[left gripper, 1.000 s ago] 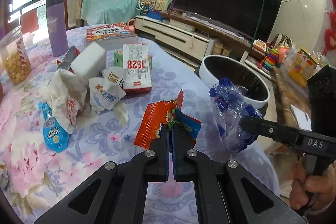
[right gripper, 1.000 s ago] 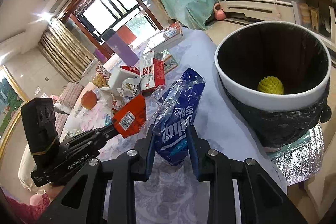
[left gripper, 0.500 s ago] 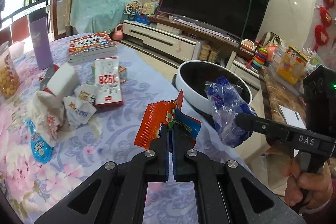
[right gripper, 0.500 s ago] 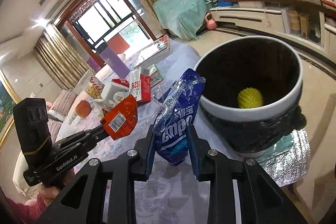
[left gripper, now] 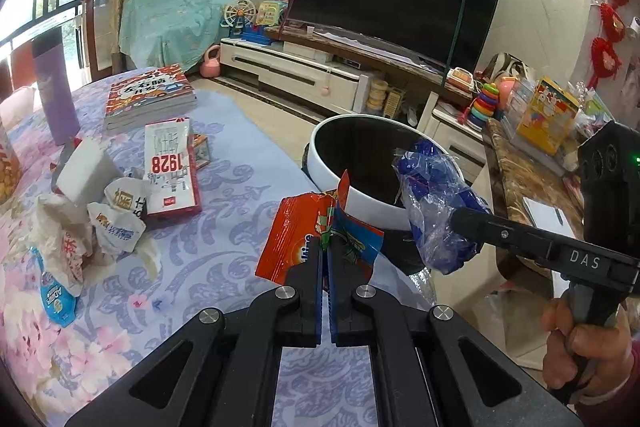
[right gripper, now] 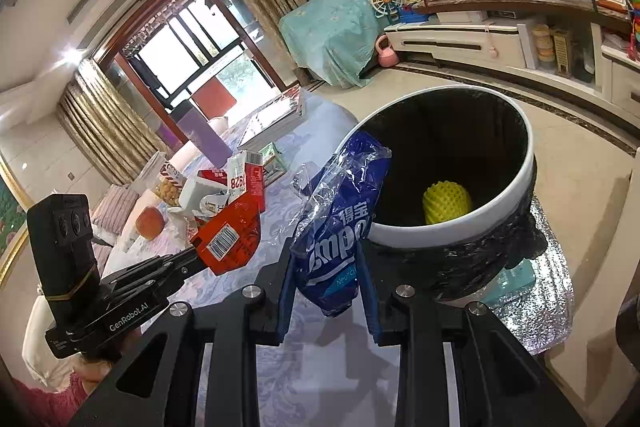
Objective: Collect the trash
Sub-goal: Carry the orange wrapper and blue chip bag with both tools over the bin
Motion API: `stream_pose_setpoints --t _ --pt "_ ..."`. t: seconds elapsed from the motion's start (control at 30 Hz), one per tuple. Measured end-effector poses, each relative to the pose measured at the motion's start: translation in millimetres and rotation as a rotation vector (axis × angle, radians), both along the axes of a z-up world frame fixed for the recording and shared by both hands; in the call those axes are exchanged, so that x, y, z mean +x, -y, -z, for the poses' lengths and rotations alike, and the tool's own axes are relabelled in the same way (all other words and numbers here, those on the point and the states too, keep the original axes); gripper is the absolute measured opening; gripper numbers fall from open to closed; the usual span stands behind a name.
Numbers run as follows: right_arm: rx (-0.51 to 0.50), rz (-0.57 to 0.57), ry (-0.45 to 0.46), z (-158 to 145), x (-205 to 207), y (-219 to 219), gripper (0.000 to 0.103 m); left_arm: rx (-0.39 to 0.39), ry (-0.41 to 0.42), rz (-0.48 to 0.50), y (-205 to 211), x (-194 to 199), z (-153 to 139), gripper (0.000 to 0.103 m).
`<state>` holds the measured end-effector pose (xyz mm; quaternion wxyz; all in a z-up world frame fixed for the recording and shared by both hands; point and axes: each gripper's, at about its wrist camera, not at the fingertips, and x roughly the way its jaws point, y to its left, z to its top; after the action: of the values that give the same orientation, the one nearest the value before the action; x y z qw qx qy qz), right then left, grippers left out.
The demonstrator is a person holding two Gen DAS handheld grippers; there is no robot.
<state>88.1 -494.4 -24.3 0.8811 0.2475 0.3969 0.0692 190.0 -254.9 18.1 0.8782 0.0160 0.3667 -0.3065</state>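
My left gripper (left gripper: pixel 329 251) is shut on a red snack wrapper (left gripper: pixel 292 233), held above the table edge; that wrapper (right gripper: pixel 234 233) also shows in the right wrist view. My right gripper (right gripper: pixel 325 263) is shut on a crumpled blue plastic tissue pack (right gripper: pixel 340 223), seen from the left wrist as a blue pack (left gripper: pixel 434 211) at the bin's near rim. The white bin with a black liner (right gripper: pixel 460 227) stands just beyond the table edge, with a yellow foam net (right gripper: pixel 447 203) inside. The bin (left gripper: pixel 332 171) lies ahead of both grippers.
More litter lies on the floral tablecloth (left gripper: pixel 224 227): crumpled white wrappers (left gripper: pixel 116 223), a blue pouch (left gripper: pixel 56 297), a red-white carton (left gripper: pixel 170 167). Books (left gripper: pixel 148 99), a purple bottle (left gripper: pixel 54 91) and an apple (right gripper: pixel 150 223) stand farther back. A silver mat (right gripper: pixel 536 291) lies under the bin.
Both grippers have carried their wrappers toward the bin and slightly up; the bin now looms larger and closer. Neither grip has changed.
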Motion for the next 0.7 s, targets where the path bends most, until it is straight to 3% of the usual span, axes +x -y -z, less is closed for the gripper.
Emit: stream_pose_setpoints --t 0.7 --pt "-0.008 0.053 0.002 -1 4 29 0.029 0.009 -0.016 0.039 35 24 1 0.001"
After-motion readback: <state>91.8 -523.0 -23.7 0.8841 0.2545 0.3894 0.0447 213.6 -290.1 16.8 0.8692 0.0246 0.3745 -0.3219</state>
